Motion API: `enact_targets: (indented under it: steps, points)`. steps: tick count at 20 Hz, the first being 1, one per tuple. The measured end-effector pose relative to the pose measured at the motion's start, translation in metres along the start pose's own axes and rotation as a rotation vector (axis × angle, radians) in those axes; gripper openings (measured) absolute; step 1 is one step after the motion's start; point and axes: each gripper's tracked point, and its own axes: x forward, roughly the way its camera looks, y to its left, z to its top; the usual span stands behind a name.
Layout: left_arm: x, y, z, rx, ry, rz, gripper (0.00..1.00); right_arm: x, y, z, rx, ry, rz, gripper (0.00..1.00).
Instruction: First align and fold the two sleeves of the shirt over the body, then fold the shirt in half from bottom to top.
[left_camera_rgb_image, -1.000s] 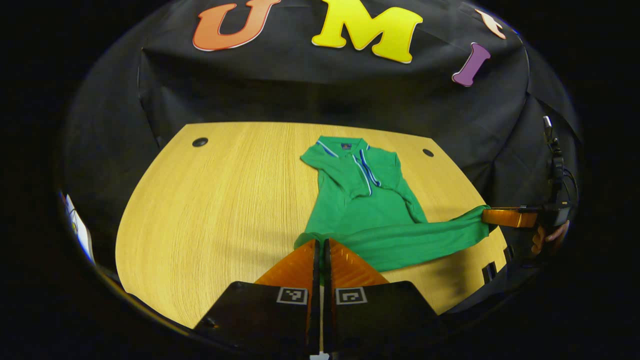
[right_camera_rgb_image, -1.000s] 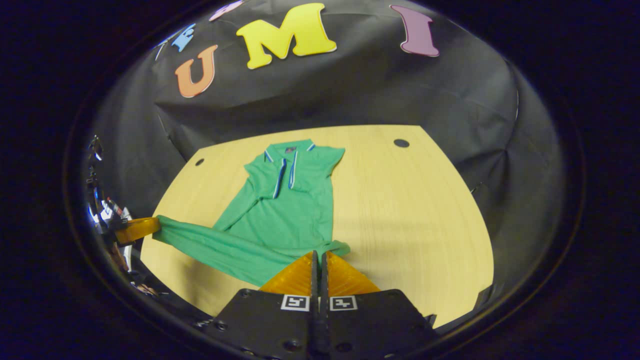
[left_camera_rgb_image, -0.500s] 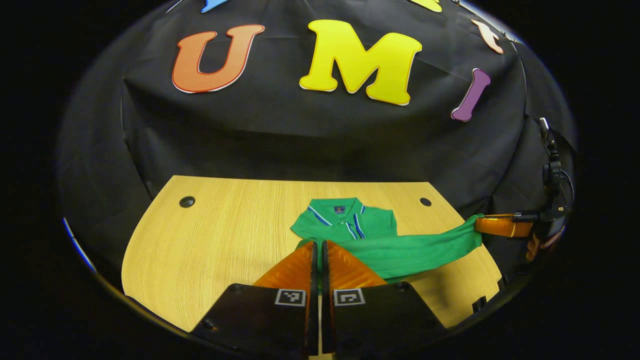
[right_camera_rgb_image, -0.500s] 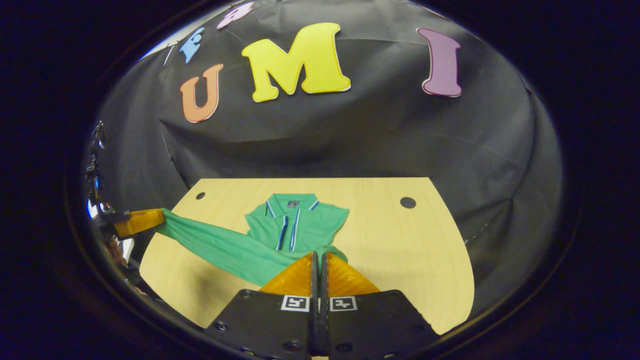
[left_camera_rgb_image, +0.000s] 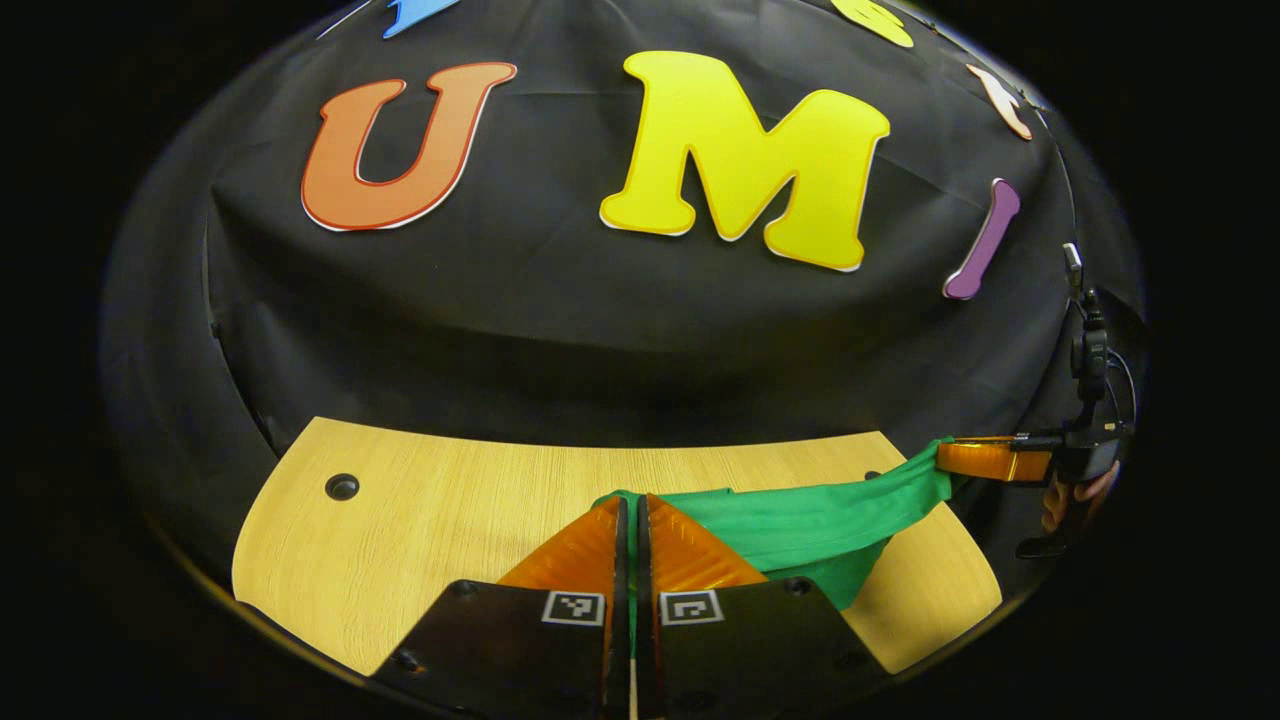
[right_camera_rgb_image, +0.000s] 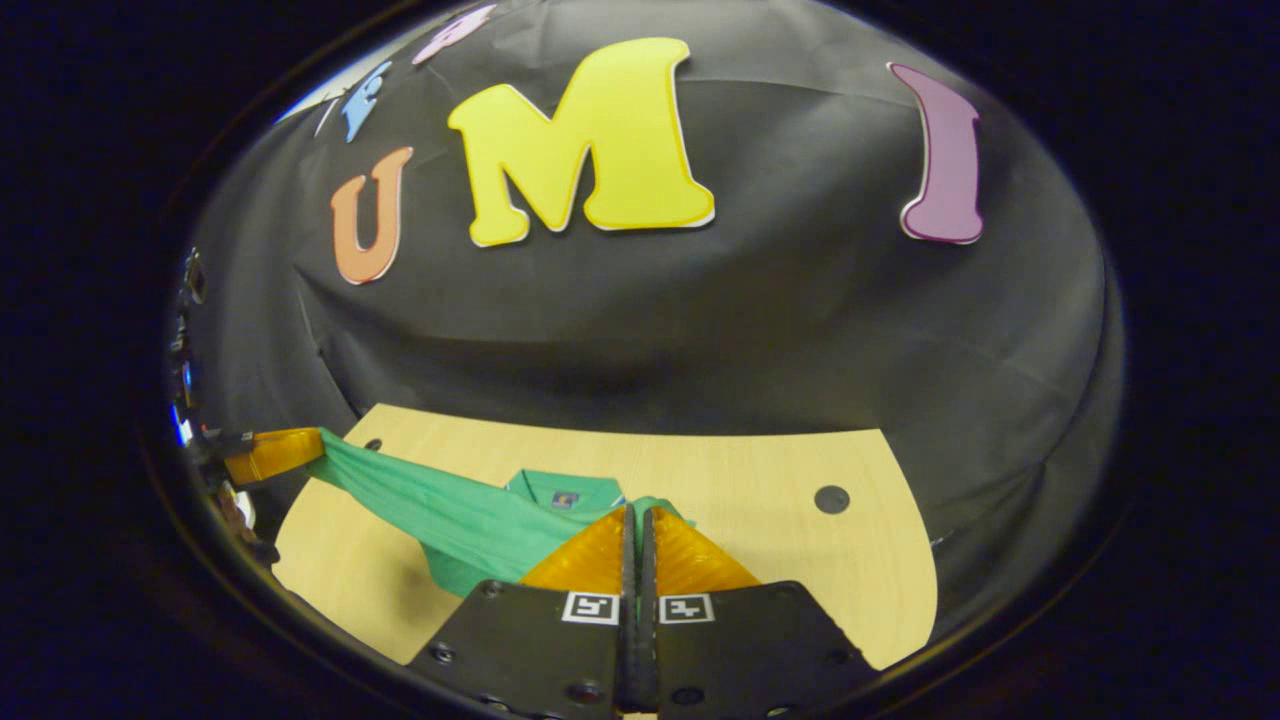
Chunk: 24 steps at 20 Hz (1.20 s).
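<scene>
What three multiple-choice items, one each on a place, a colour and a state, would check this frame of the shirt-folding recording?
1. Where is the bottom hem of the polo shirt?
A. flat on the table's near edge
B. lifted and stretched between the two grippers
C. hanging off the table's far side

2. What colour is the shirt?
A. green
B. red
C. white

3. How do the left gripper and right gripper stand?
A. both wide open
B. one open, one shut
C. both shut on the shirt's hem

Answers: 1 B, the hem spans in the air above the wooden table from one gripper to the other. 2 A, the fabric is green in both views. 3 C, each pair of fingers is closed with green cloth pinched at the tips.
</scene>
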Motion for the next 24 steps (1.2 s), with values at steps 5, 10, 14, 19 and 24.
enact_targets:
  steps: [5, 10, 14, 19, 24]
  points:
    - [0.025, 0.008, -0.006, -0.002, 0.023, 0.019, 0.08, 0.064, -0.006, 0.002, -0.02, 0.025, 0.015, 0.0]
    - [0.042, 0.004, -0.028, -0.07, 0.076, 0.02, 0.1, 0.125, -0.024, -0.031, -0.041, 0.077, -0.032, 0.0]
    - [0.039, 0.007, -0.04, -0.064, 0.136, 0.073, 0.18, 0.152, -0.023, -0.055, -0.005, 0.123, -0.043, 0.01]
    - [0.031, 0.017, -0.042, -0.039, 0.141, 0.14, 1.0, 0.139, -0.023, -0.072, -0.064, 0.11, -0.066, 0.5]
    - [-0.014, 0.015, -0.012, -0.046, 0.052, 0.195, 1.0, 0.079, -0.015, -0.053, -0.054, -0.001, -0.109, 0.98]
